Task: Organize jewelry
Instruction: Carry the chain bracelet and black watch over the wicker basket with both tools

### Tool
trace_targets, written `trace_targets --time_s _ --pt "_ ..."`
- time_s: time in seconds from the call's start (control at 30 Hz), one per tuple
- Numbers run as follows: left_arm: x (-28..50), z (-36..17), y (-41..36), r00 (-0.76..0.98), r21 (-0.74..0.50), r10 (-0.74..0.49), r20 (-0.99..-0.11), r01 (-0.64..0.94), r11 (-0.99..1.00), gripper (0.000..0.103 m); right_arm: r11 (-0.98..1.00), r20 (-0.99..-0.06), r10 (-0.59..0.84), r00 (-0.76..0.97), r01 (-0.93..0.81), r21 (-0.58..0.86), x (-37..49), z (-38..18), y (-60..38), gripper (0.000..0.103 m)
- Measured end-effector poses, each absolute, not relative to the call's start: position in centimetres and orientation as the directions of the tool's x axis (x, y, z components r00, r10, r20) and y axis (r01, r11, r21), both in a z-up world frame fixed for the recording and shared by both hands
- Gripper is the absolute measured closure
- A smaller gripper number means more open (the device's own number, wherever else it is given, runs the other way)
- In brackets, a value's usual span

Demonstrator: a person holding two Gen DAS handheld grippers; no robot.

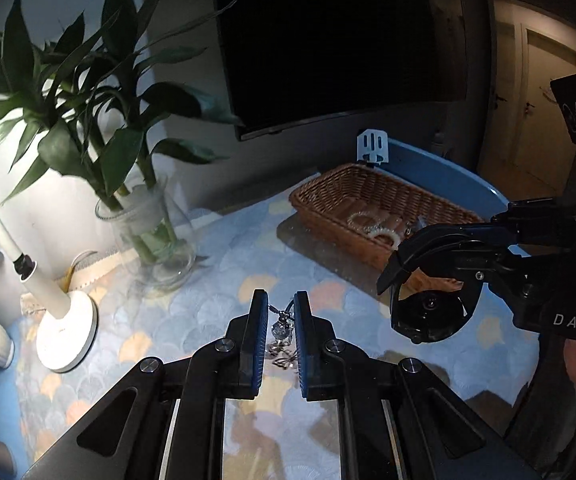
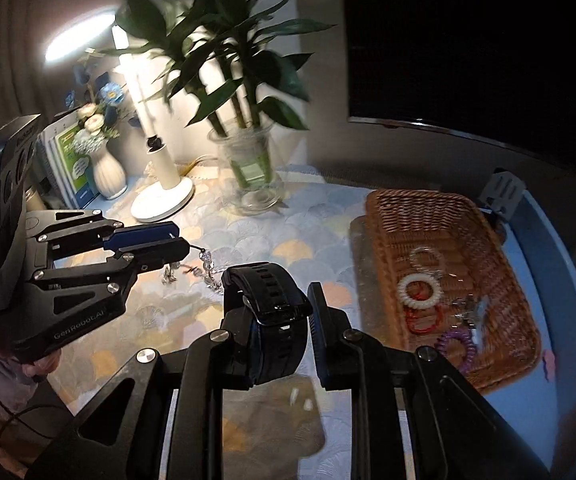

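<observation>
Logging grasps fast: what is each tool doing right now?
Left tool: closed on the crystal chain.
Right tool: holding the black watch.

Black watch [image 2: 276, 312]: rubber strap looped shut, held above the table, round face [image 1: 431, 310] pointing at the left camera. Crystal-bead chain [image 1: 282, 334]: silver, clear beads, lies on the scallop-print table, strung out in a loose line [image 2: 204, 270]. Wicker basket [image 2: 419, 208]: brown, rectangular, on the table's right side. In it: white bead bracelet [image 2: 419, 292], clear ring [image 2: 425, 258], red bands [image 2: 421, 320], purple coil tie [image 2: 457, 350], some blurred silver bits.
</observation>
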State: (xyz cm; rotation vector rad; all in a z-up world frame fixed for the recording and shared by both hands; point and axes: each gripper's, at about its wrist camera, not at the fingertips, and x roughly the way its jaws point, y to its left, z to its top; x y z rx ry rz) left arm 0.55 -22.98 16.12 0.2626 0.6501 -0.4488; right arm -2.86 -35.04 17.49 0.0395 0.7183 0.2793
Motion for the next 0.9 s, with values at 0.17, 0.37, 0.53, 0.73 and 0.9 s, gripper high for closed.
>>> trace_targets --time_s 0.17,0.37,0.53,0.73,0.9 --pt "1.1 17.6 -26.2 0.716 0.110 -0.340 -0.609 0.501 0.858 0.090 0.974 -0.621 0.225 0.751 -0.180 0.136 -3.1 19.1 -38.1 0.080" --pt "2.3 18.6 -30.0 0.727 0.127 -0.362 -0.583 0.522 0.844 0.090 0.982 -0.606 0.179 0.775 -0.106 0.156 -2.5 20.0 -41.9 0.080" --pt "3.9 19.0 -33.0 0.722 0.137 -0.383 -0.576 0.547 0.826 0.090 0.983 -0.610 0.148 0.778 -0.046 0.180 -1.5 19.4 -44.8 0.080" --pt "5.7 18.1 -36.2 0.730 0.170 -0.387 -0.563 0.561 0.810 0.090 0.977 -0.638 0.120 0.761 0.023 0.212 -0.1 17.5 -47.8 0.080" --pt "7.4 16.5 -38.2 0.678 0.116 -0.437 -0.591 0.608 0.786 0.090 0.965 -0.669 0.112 0.735 0.080 0.250 0.9 15.1 -50.5 0.080"
